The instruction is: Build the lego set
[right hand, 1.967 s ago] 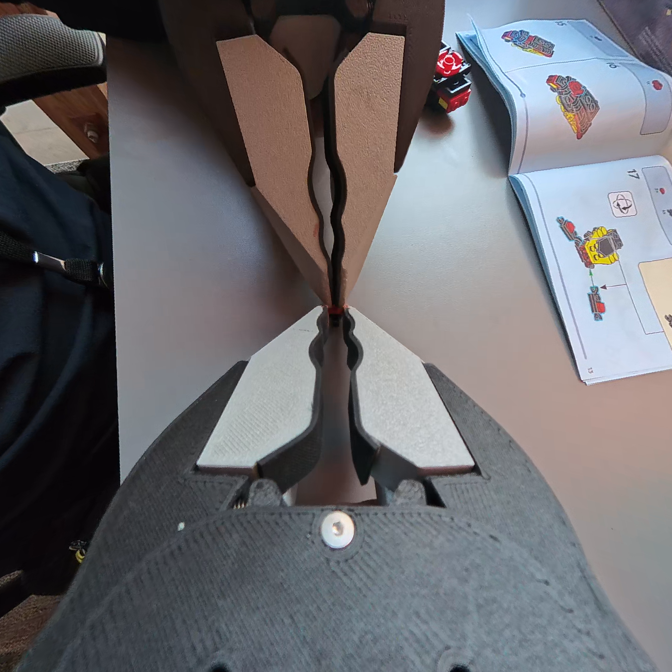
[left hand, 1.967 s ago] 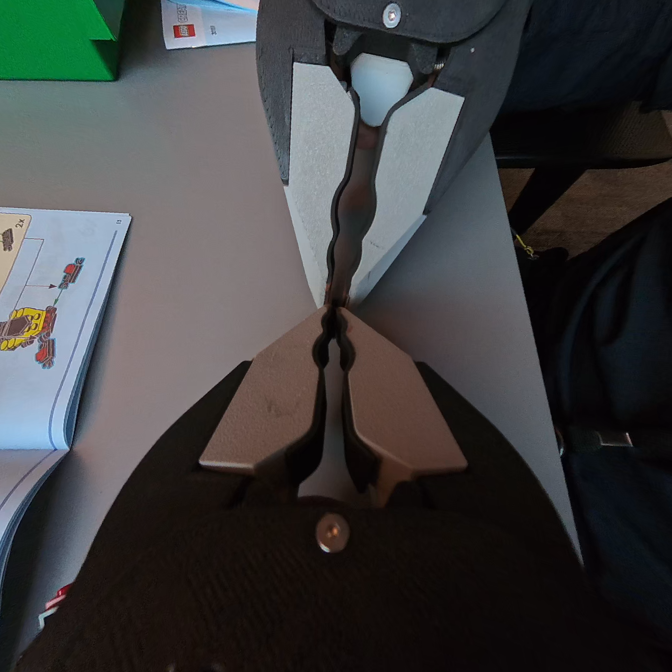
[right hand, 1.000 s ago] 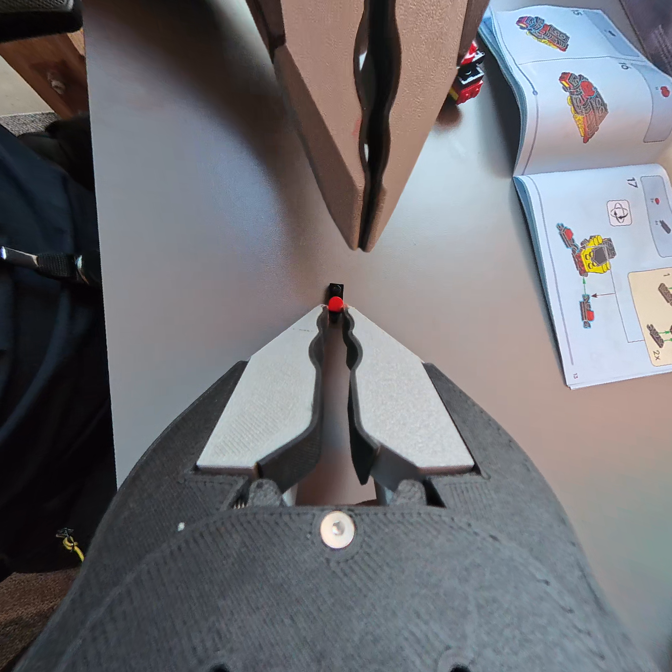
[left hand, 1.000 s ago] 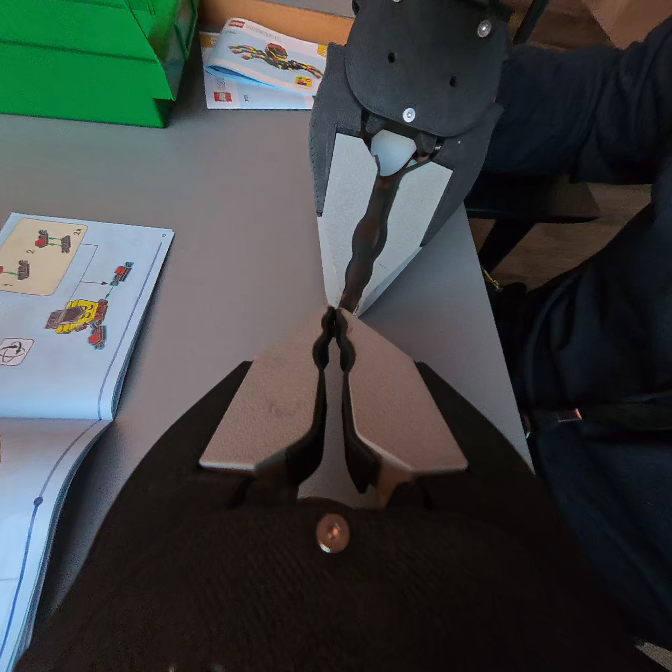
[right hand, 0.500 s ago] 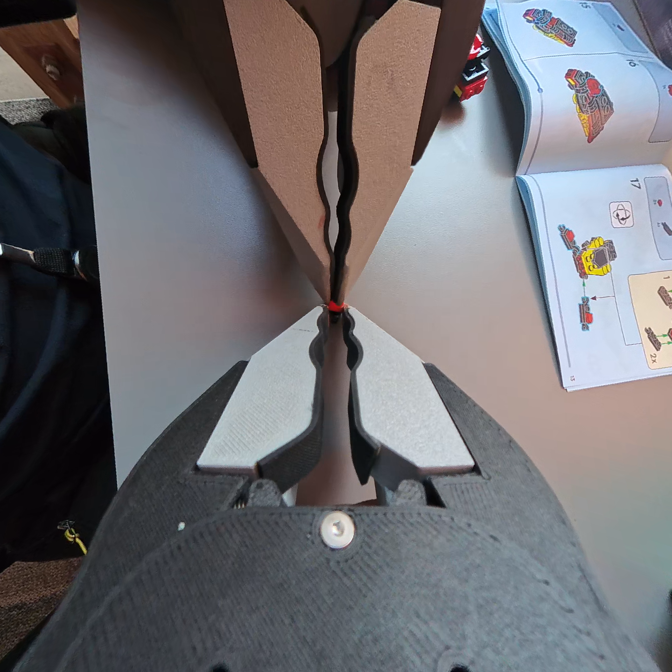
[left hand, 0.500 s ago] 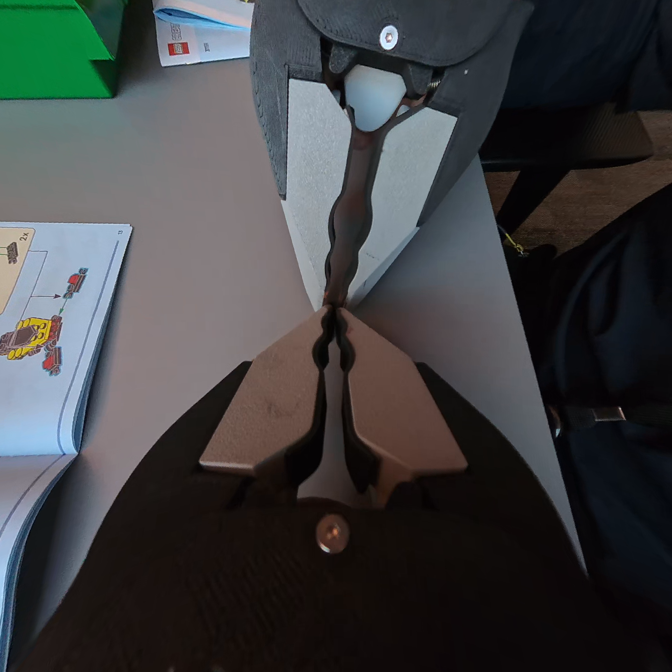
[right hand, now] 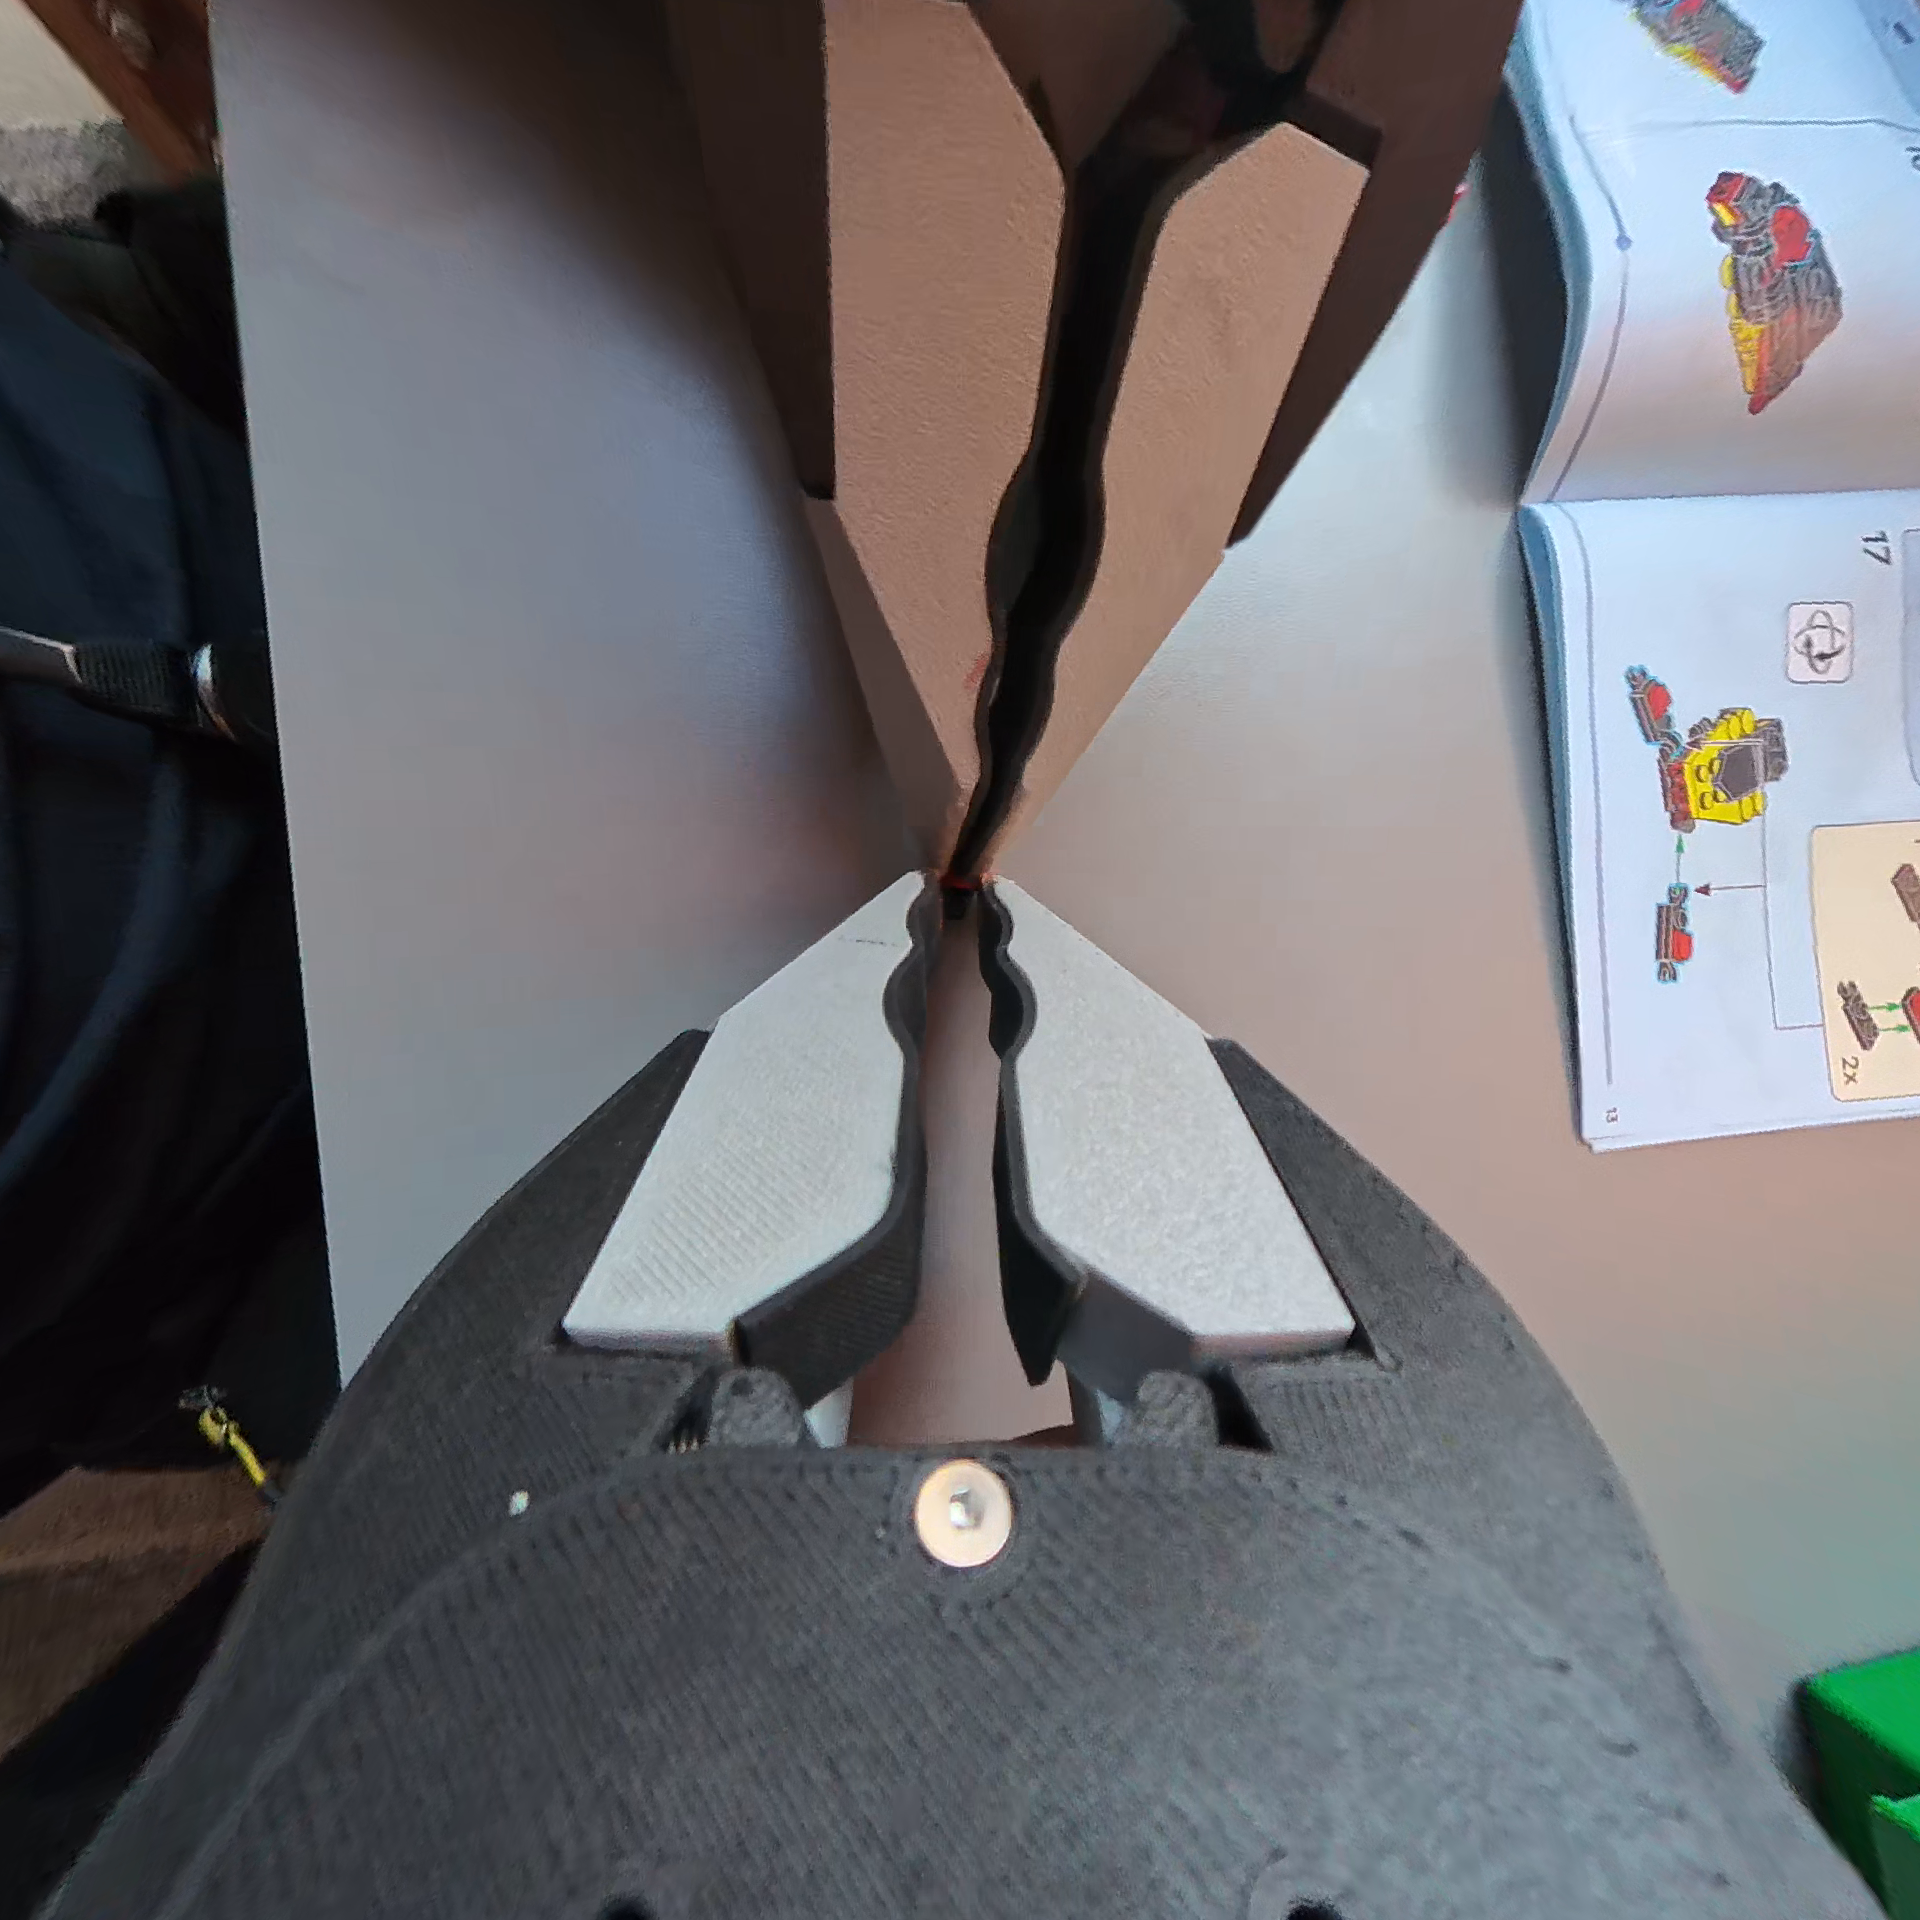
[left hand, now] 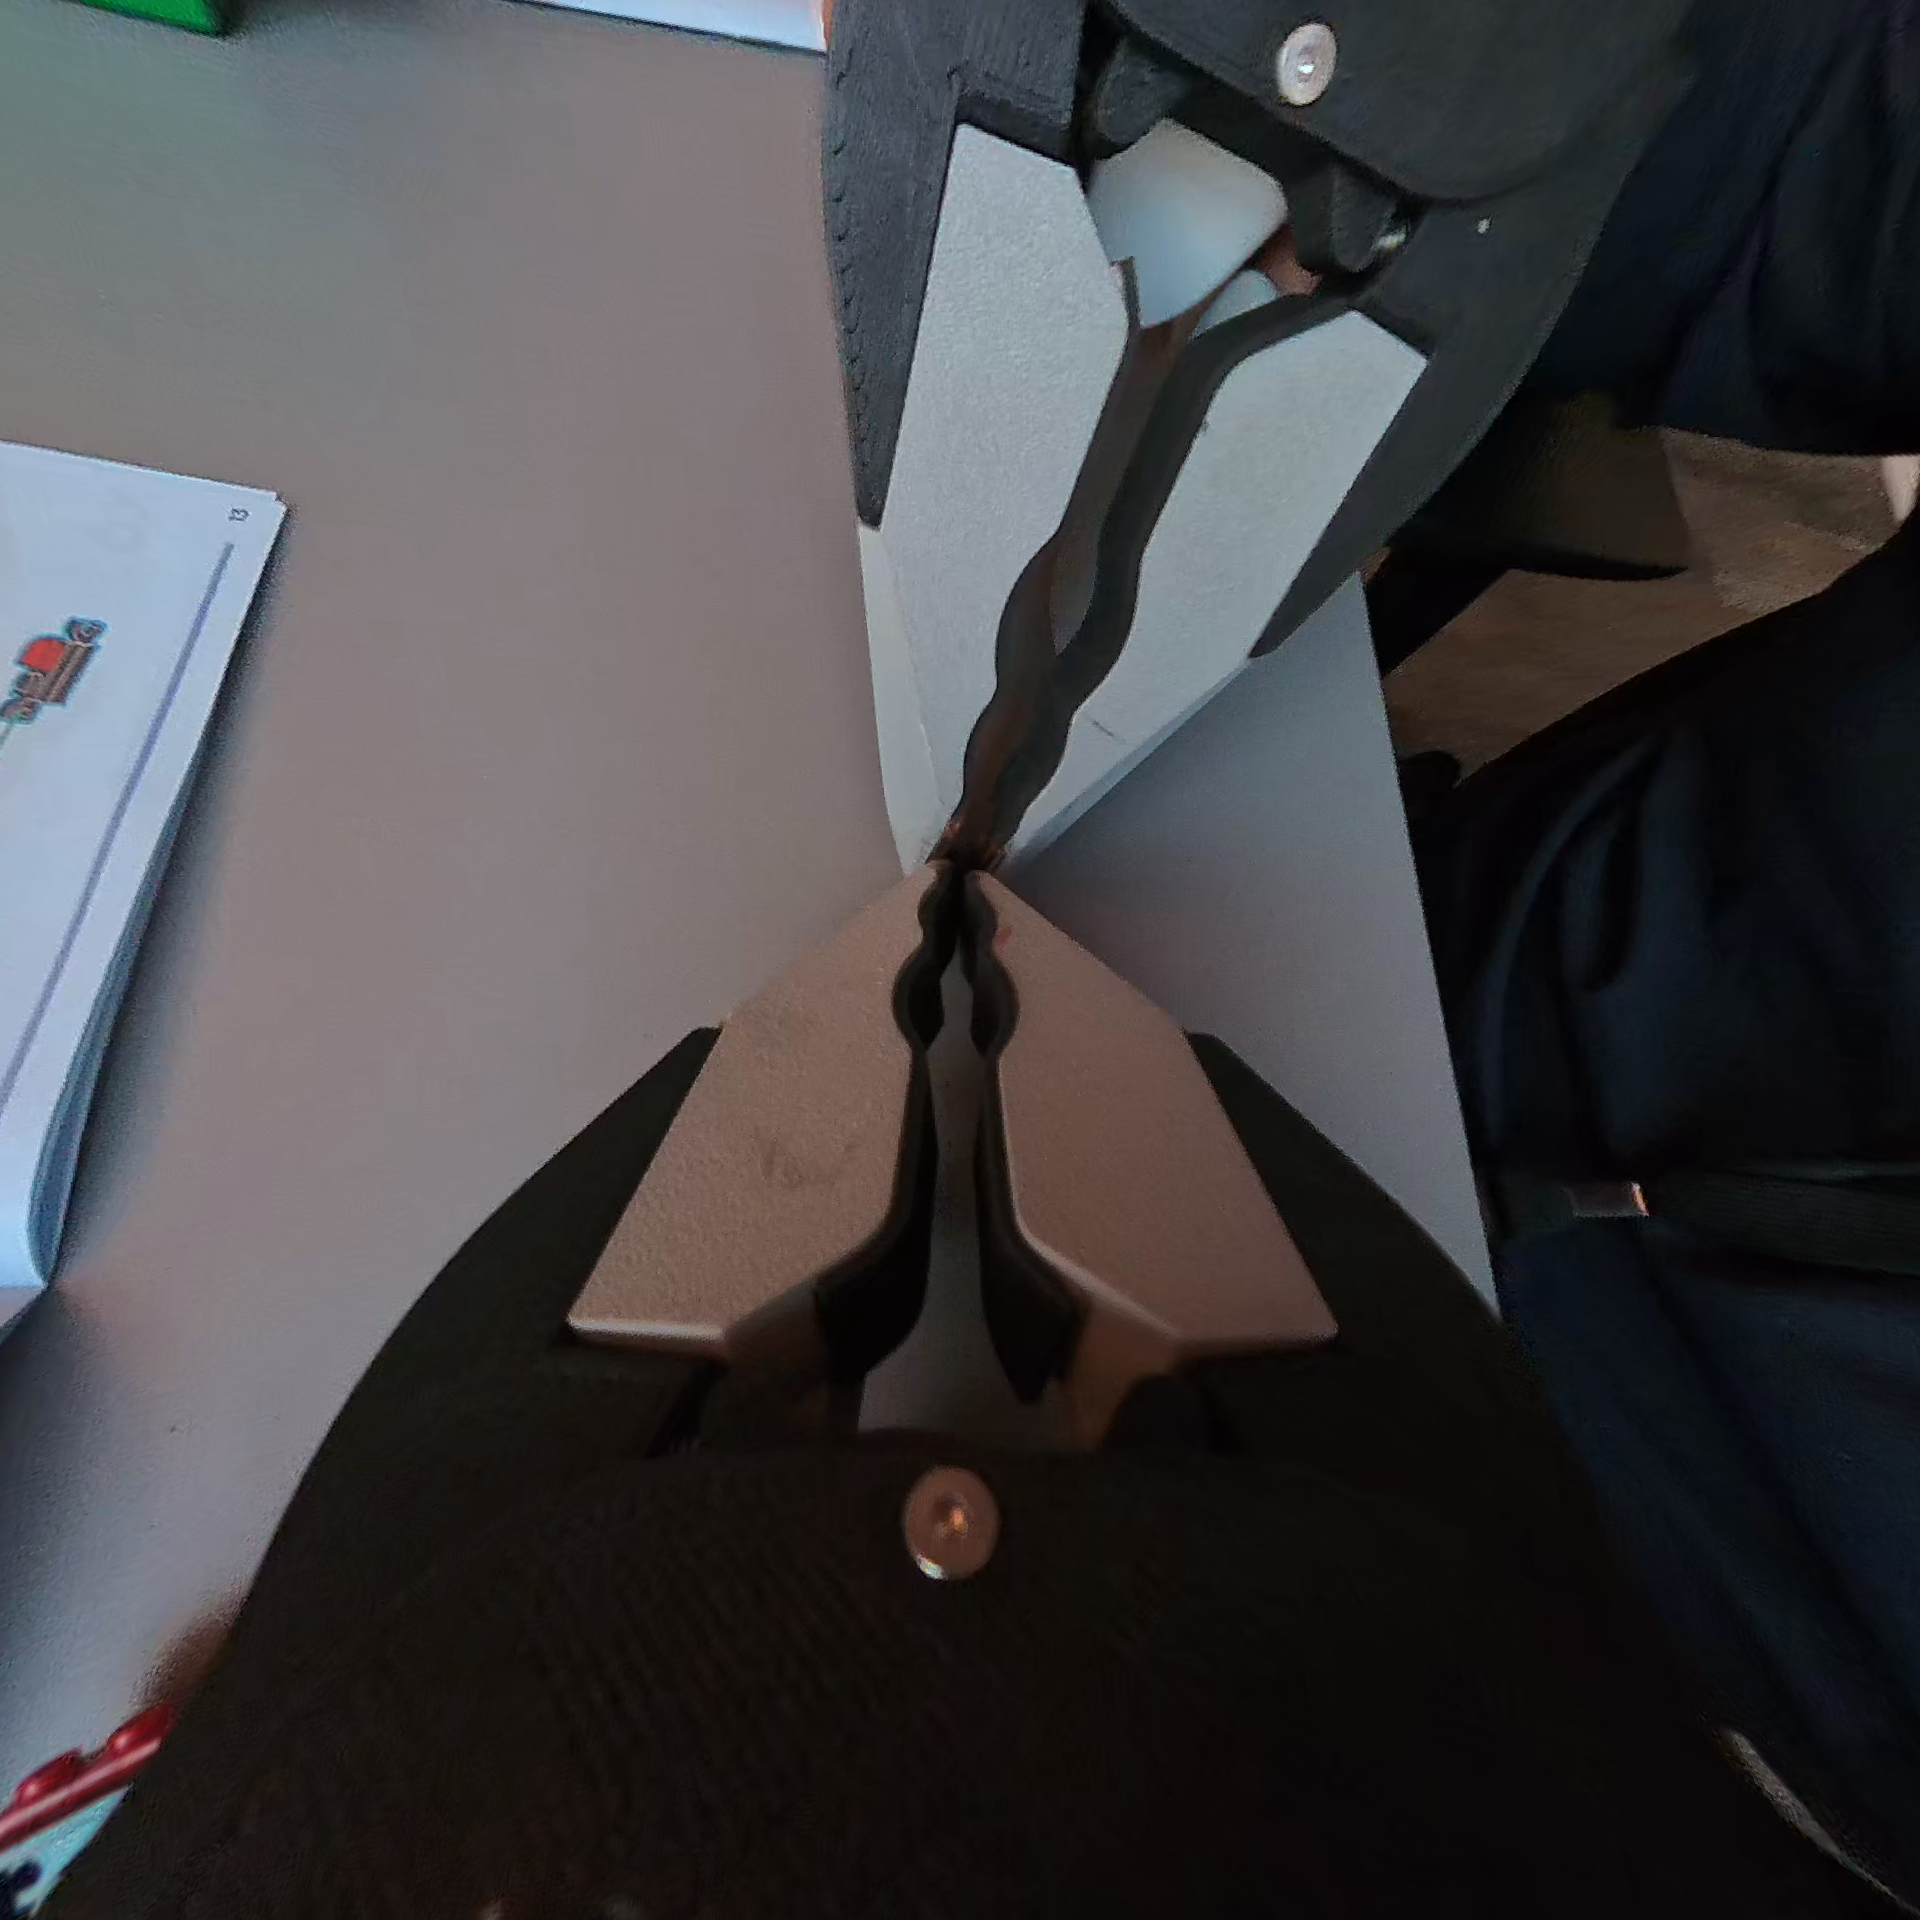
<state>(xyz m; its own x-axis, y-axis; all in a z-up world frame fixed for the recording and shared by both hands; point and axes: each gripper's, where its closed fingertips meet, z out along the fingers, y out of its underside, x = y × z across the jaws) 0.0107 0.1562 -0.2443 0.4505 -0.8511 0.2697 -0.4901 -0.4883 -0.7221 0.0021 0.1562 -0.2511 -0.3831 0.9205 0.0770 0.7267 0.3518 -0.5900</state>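
Both tongs meet tip to tip above the grey surface [right hand: 540, 623]. Right tongs [right hand: 957, 896] are pressed together on a small lego piece [right hand: 954, 886], black with a red stud, only a sliver showing at the tips. Left tongs [left hand: 954, 881] are pressed together too; whether they also pinch the piece cannot be told, as the contact point is hidden. In the right wrist view the left tongs [right hand: 971, 847] come down from the top, touching the piece. Compared with 0.5 s ago, the tips stay in contact, but the opposing tongs now lean at a slant instead of straight on. The open instruction booklet [right hand: 1714, 810] lies on the surface to the right, well apart, and sits nearer the frame edge than before. A green box [right hand: 1870, 1756] corner has come into view at bottom right.
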